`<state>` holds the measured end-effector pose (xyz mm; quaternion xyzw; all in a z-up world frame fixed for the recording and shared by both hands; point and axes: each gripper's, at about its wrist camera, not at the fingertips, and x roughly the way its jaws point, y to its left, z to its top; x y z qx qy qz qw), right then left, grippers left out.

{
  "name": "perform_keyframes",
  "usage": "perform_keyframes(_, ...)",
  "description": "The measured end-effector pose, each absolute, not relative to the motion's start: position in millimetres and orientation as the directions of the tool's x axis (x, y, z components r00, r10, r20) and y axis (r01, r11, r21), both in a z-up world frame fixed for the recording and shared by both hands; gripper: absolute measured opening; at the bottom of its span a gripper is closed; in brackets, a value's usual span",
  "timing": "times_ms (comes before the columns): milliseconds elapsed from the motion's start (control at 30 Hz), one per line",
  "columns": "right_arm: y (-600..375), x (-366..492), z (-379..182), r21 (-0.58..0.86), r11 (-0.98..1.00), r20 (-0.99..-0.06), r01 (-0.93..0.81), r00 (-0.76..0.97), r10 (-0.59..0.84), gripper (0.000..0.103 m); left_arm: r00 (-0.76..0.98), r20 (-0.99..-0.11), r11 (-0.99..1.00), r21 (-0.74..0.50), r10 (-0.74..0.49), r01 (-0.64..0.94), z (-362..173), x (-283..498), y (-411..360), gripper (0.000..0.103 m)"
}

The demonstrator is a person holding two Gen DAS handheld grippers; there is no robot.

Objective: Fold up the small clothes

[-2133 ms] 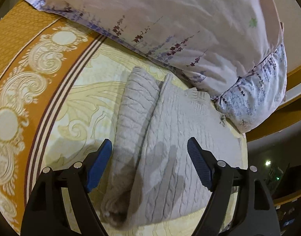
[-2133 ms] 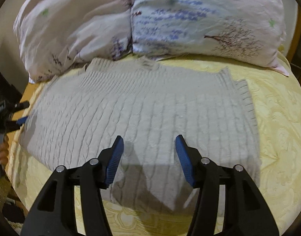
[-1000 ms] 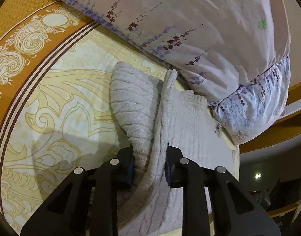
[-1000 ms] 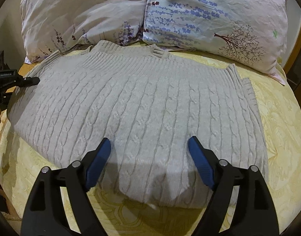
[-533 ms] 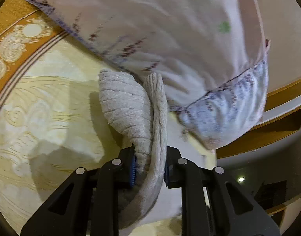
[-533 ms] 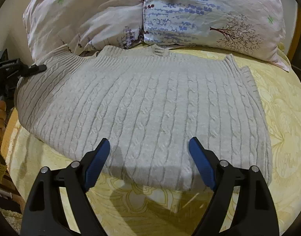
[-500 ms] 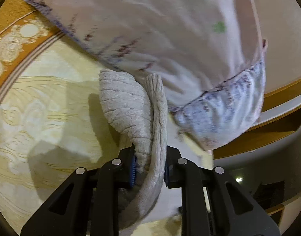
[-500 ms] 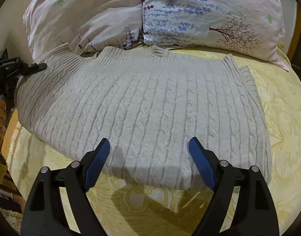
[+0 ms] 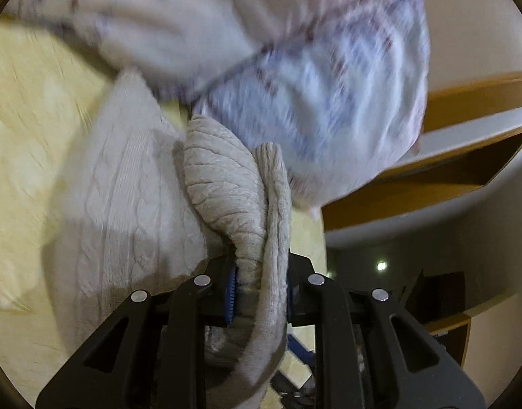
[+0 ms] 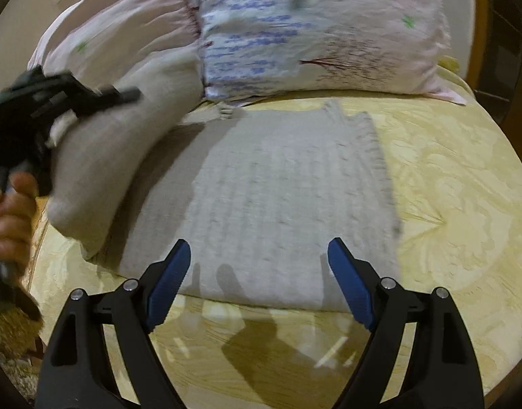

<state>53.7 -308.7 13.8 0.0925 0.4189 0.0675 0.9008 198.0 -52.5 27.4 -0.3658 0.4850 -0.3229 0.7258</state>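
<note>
A beige cable-knit sweater (image 10: 288, 204) lies on the yellow bedspread (image 10: 448, 204) in front of the pillows. My left gripper (image 9: 259, 289) is shut on the sweater's left side (image 9: 233, 197), which bunches up between the blue pads. In the right wrist view that same left gripper (image 10: 66, 102) holds the lifted side (image 10: 117, 156) in the air over the flat part, with a hand (image 10: 9, 214) on its handle. My right gripper (image 10: 257, 269) hovers open above the sweater's near hem, nothing between its fingers.
Two floral pillows (image 10: 312, 34) lean along the back of the bed, close behind the sweater. A wooden headboard edge (image 9: 465, 102) shows at the right of the left wrist view. The bedspread's front edge (image 10: 261, 358) lies just below my right gripper.
My left gripper has carried the sweater's left side up and over toward the middle, so the garment now lies partly doubled. My right gripper has drawn back a little toward the near hem.
</note>
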Motion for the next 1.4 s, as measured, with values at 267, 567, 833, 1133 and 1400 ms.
perform_keyframes(267,-349,50,18,0.292,0.956,-0.730,0.036,0.653,0.199,0.083,0.266,-0.412,0.459,-0.876,-0.871,0.145,26,192,-78,0.065)
perform_keyframes(567,-376,85,33,0.646,0.763,-0.587,-0.009,0.634,0.504,0.078,0.449,-0.491,0.636,-0.726,-0.747,0.264,75,166,-26,0.085)
perform_keyframes(833,-353,135,-2,0.811,0.581,-0.543,0.073,0.465,0.700,0.072,0.440,-0.677,0.790,-0.597,-0.590,0.140,39,168,9,0.085)
perform_keyframes(1133,-326,155,-27,0.826,0.555,-0.550,0.099,0.356,0.755,0.057,0.366,-0.736,0.816,-0.558,-0.570,0.148,13,164,-7,0.085)
perform_keyframes(1400,-327,172,-32,0.844,0.521,-0.522,0.130,0.428,0.738,0.044,0.339,-0.730,0.801,-0.577,-0.593,0.158,8,162,-16,0.085)
